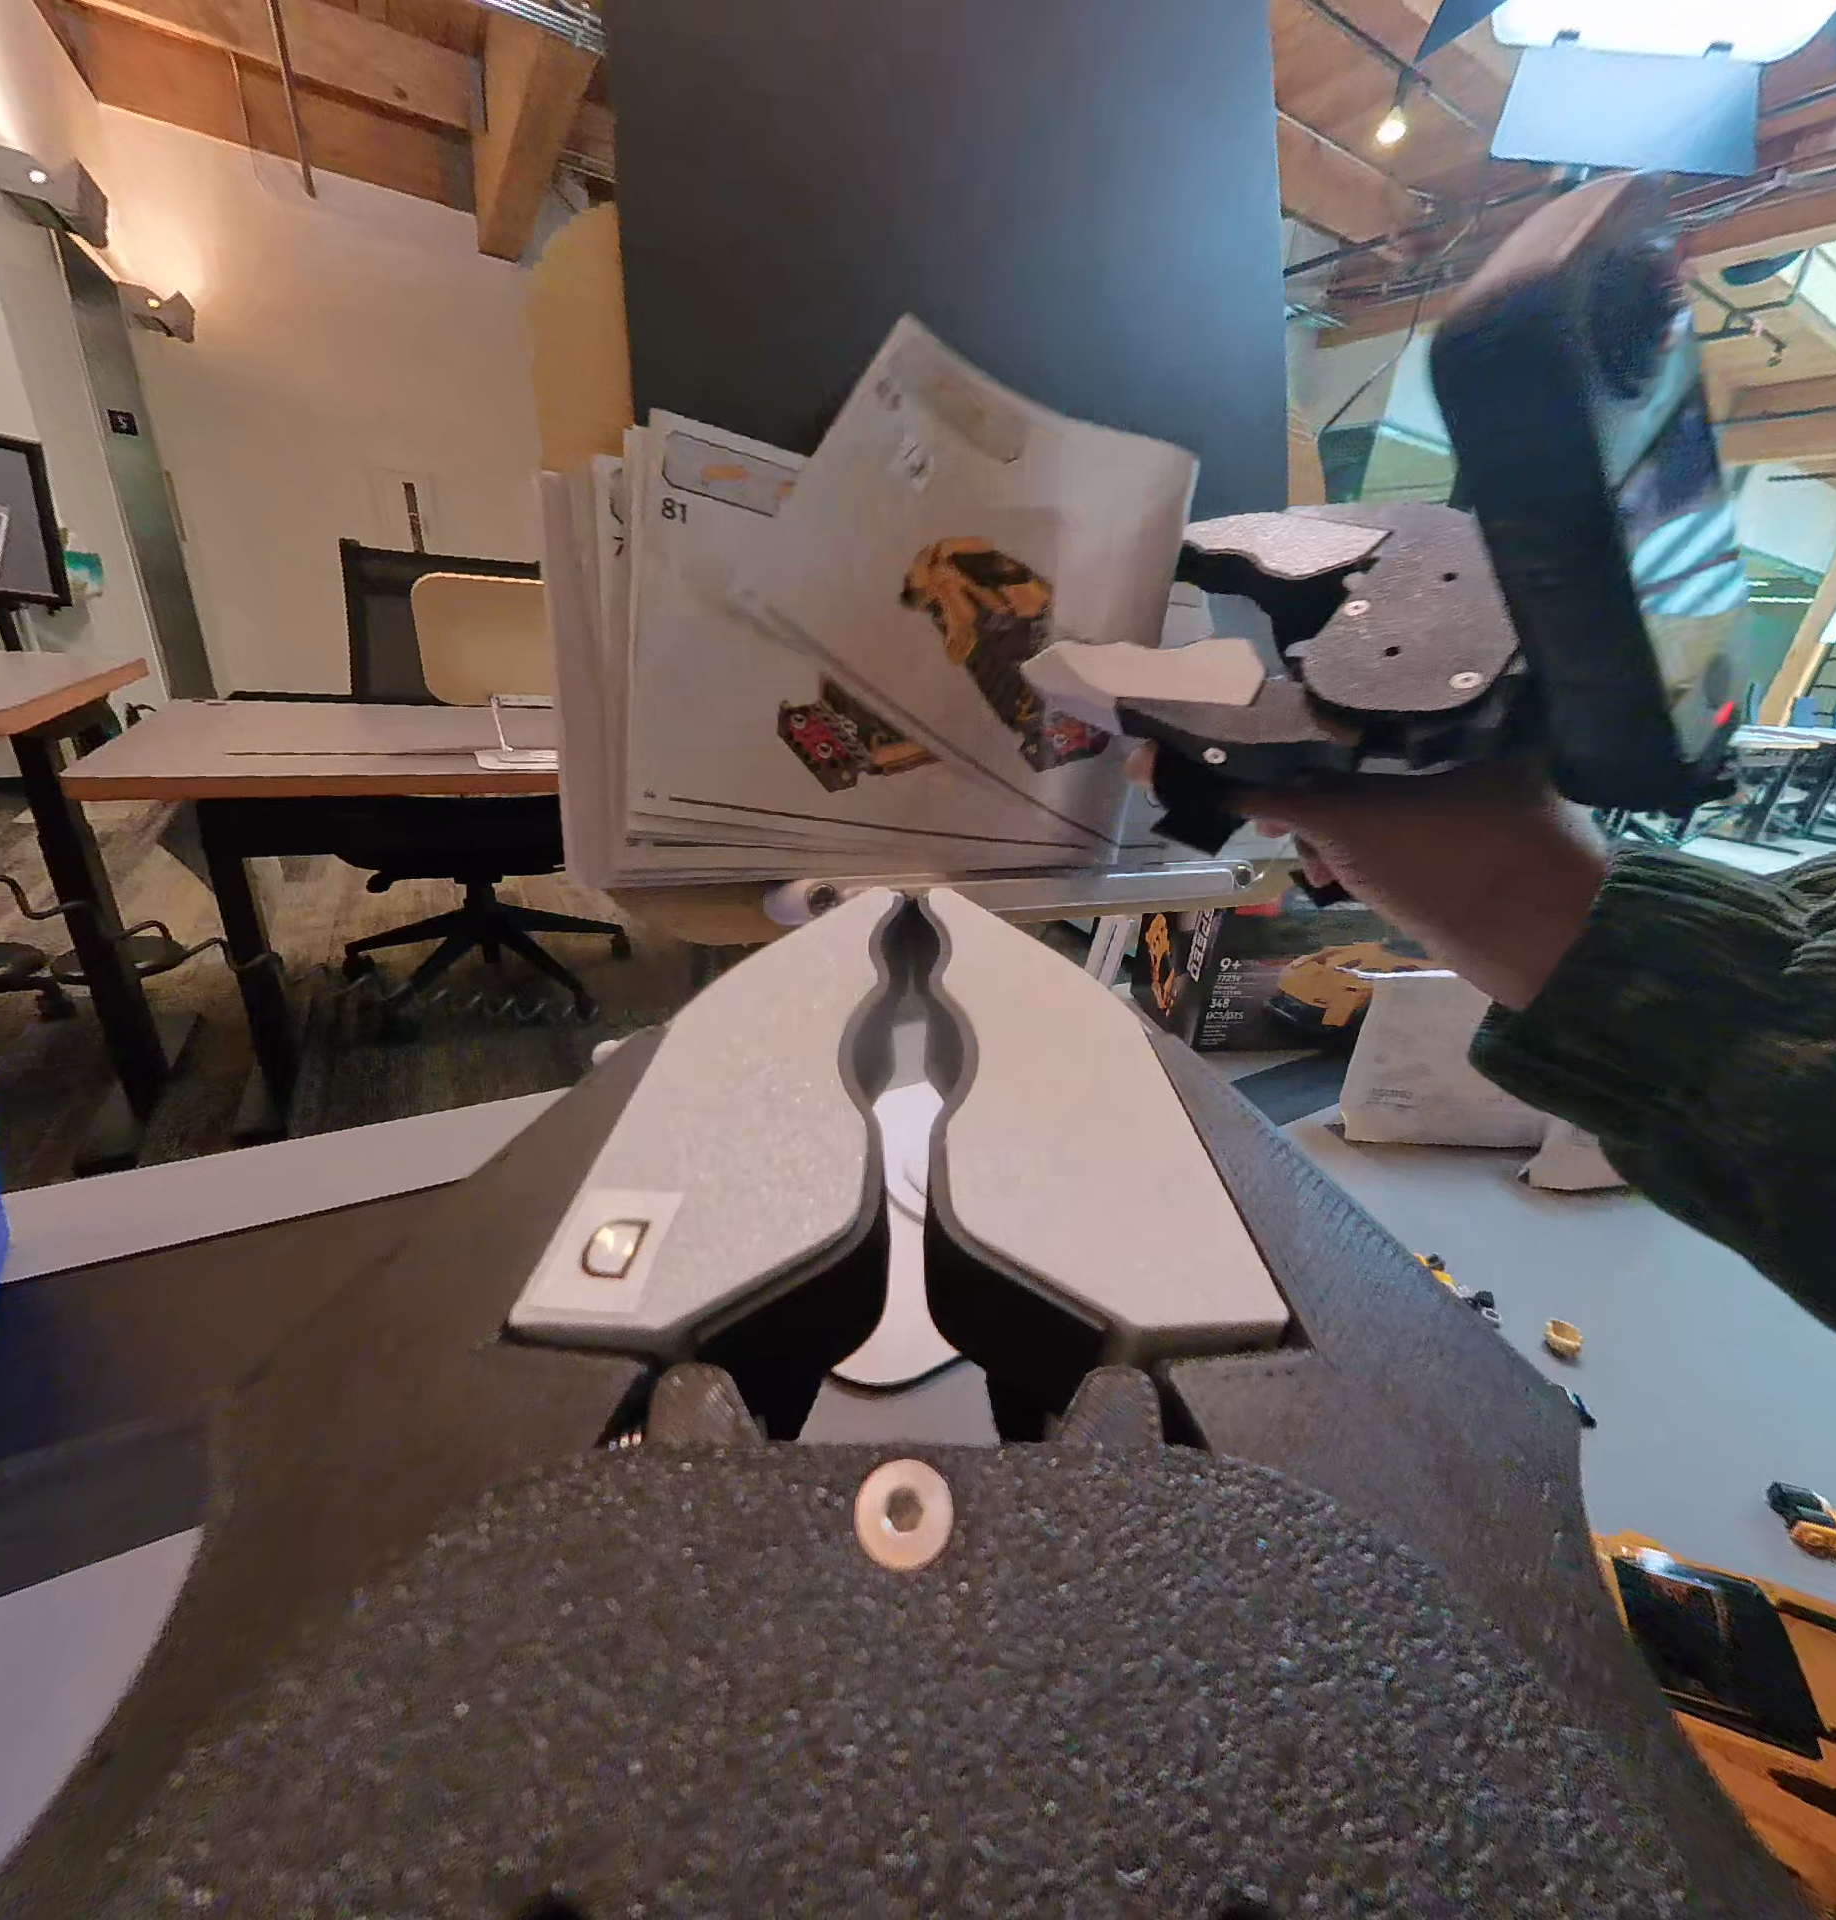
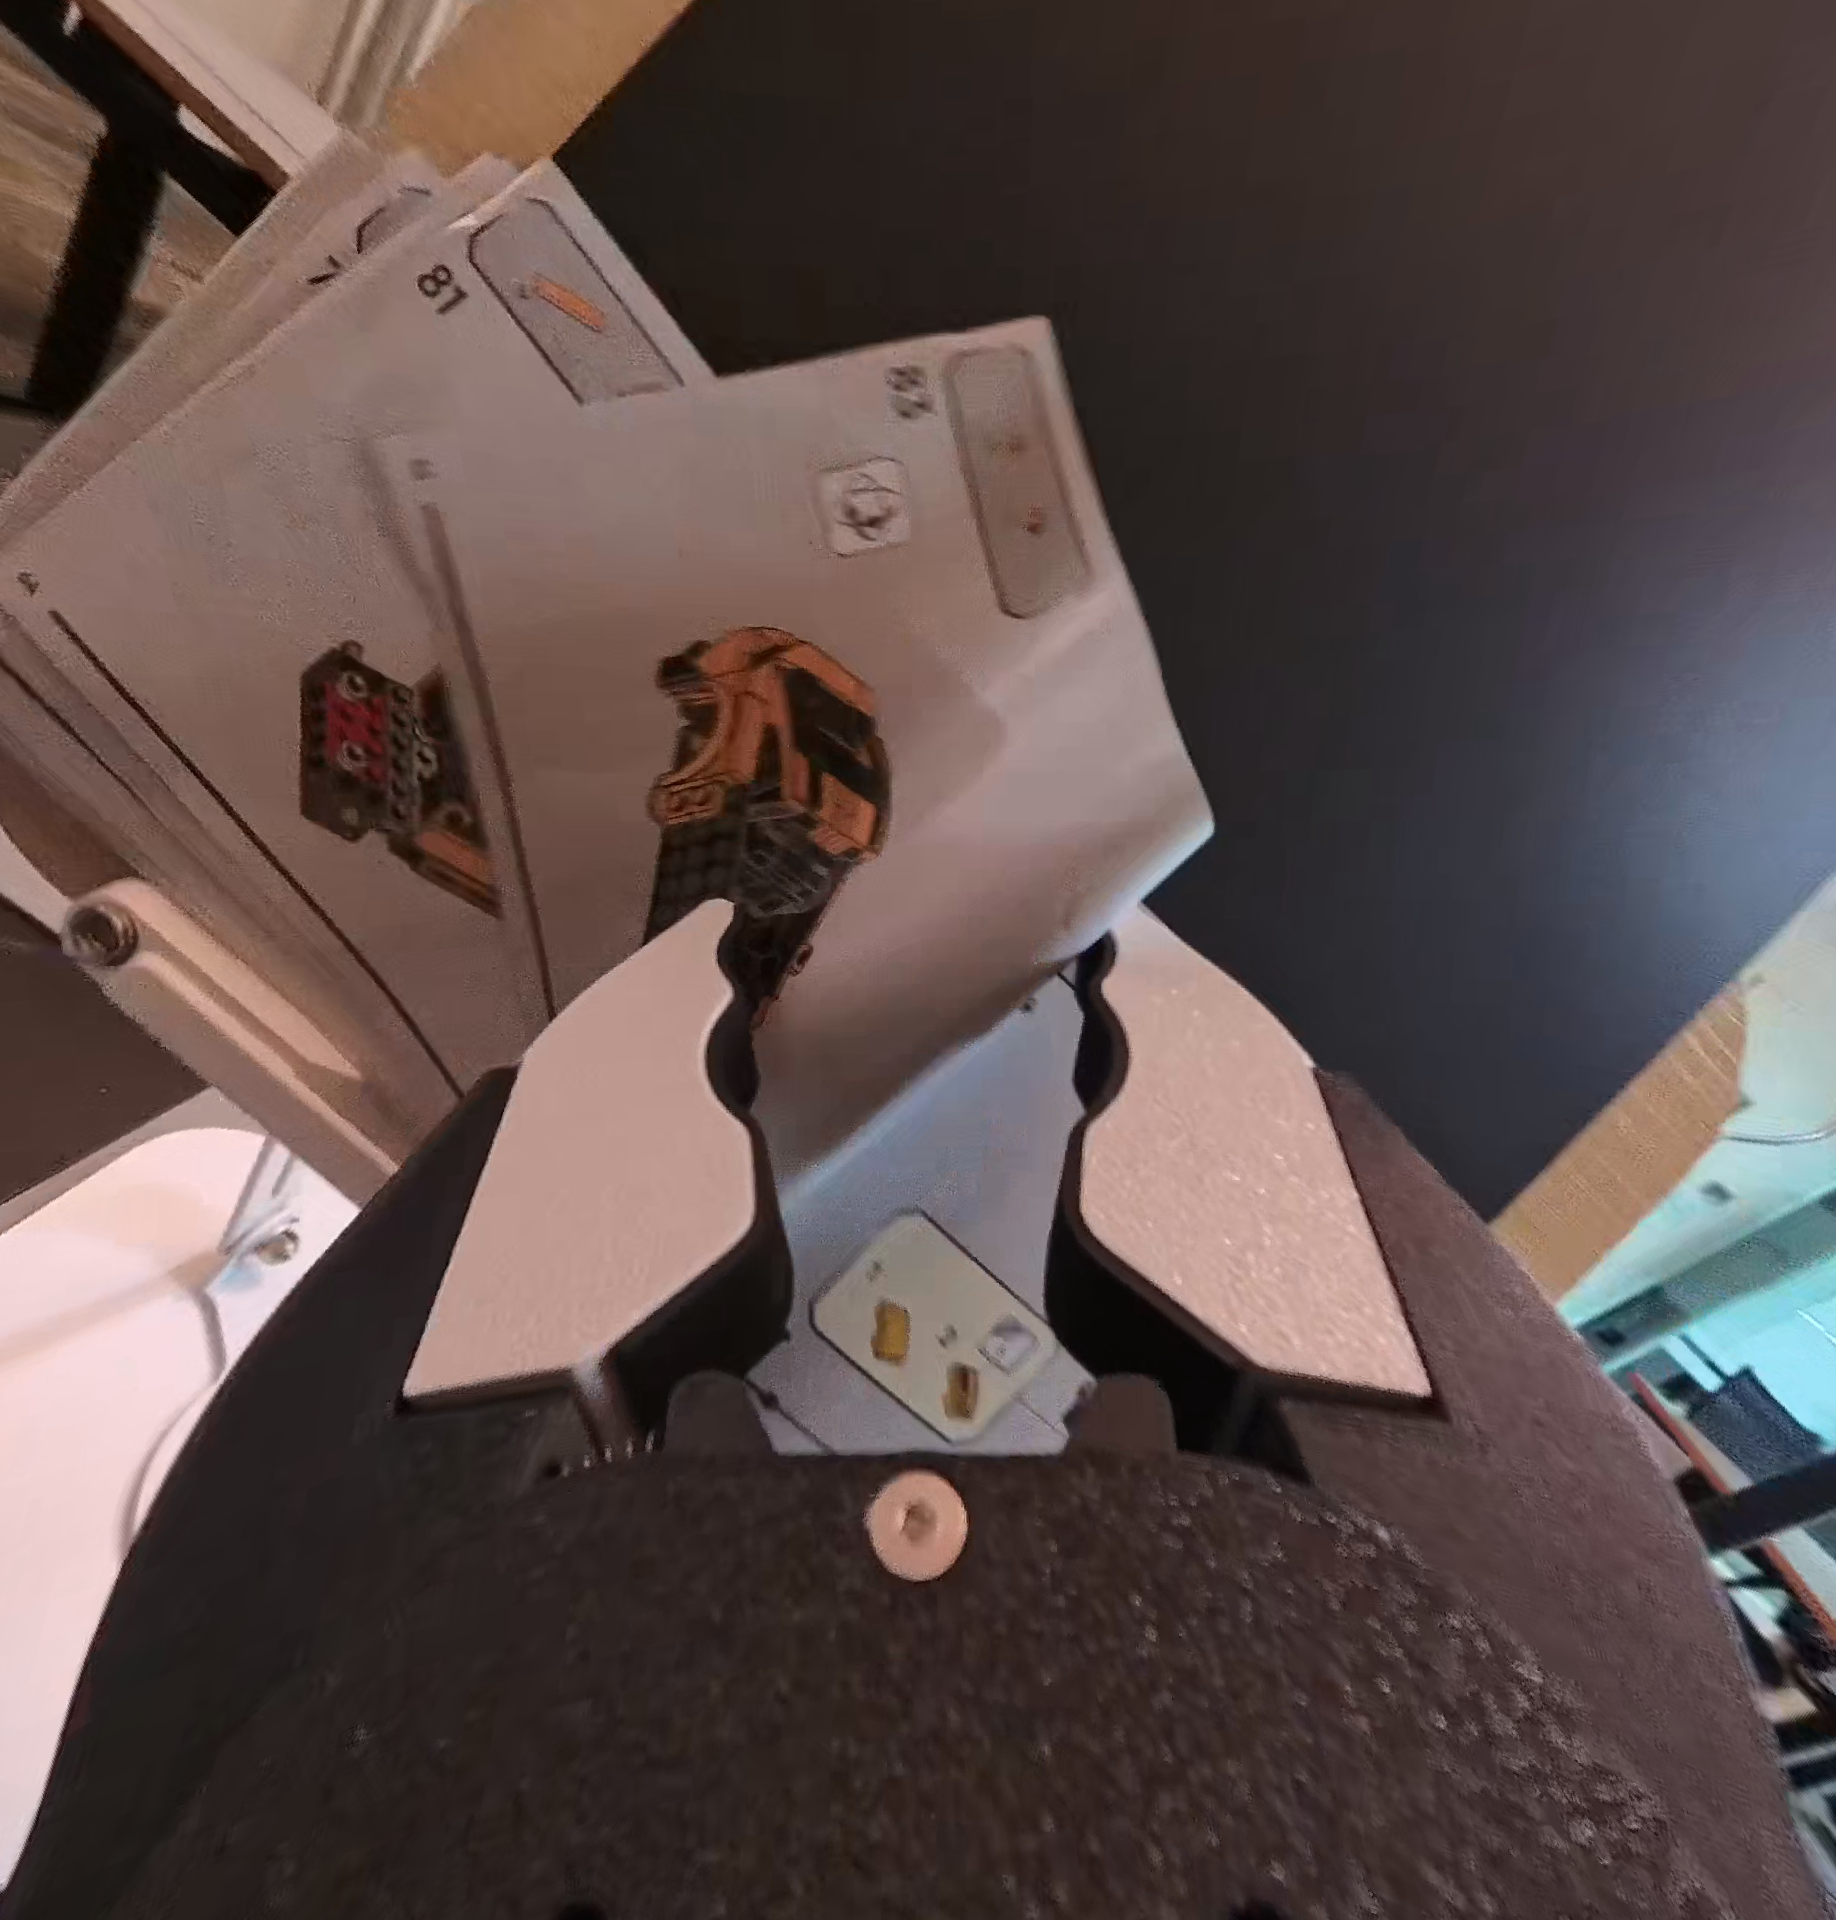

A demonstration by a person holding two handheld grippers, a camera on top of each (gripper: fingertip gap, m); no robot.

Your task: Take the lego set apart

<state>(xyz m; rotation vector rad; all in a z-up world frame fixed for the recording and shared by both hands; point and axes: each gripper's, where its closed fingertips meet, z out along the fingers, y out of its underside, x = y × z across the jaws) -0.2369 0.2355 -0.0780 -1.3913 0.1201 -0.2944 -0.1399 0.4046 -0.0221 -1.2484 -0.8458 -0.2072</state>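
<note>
Left wrist view shows the left gripper with its two grey fingers closed together at the tips, and nothing is between them. It points toward the metal ledge of a stand that carries the instruction booklet, which stands upright against a dark panel.

The right gripper comes from the right side, held by a hand in a dark green sleeve. Its jaws are apart, and one loose page of the booklet, bent forward, lies between them. In the right wrist view the lower edge of this page passes in the gap between the two fingertips, but the fingers do not press on it. Whether a fingertip touches the paper, I cannot tell.

The lego set is not near any jaw. On the grey table, well right of the left gripper, lie small loose pieces and a yellow and black lego car part. A bigger yellow and black thing is at the edge of the frame. Farther behind stand the set's box and white paper bags.
</note>
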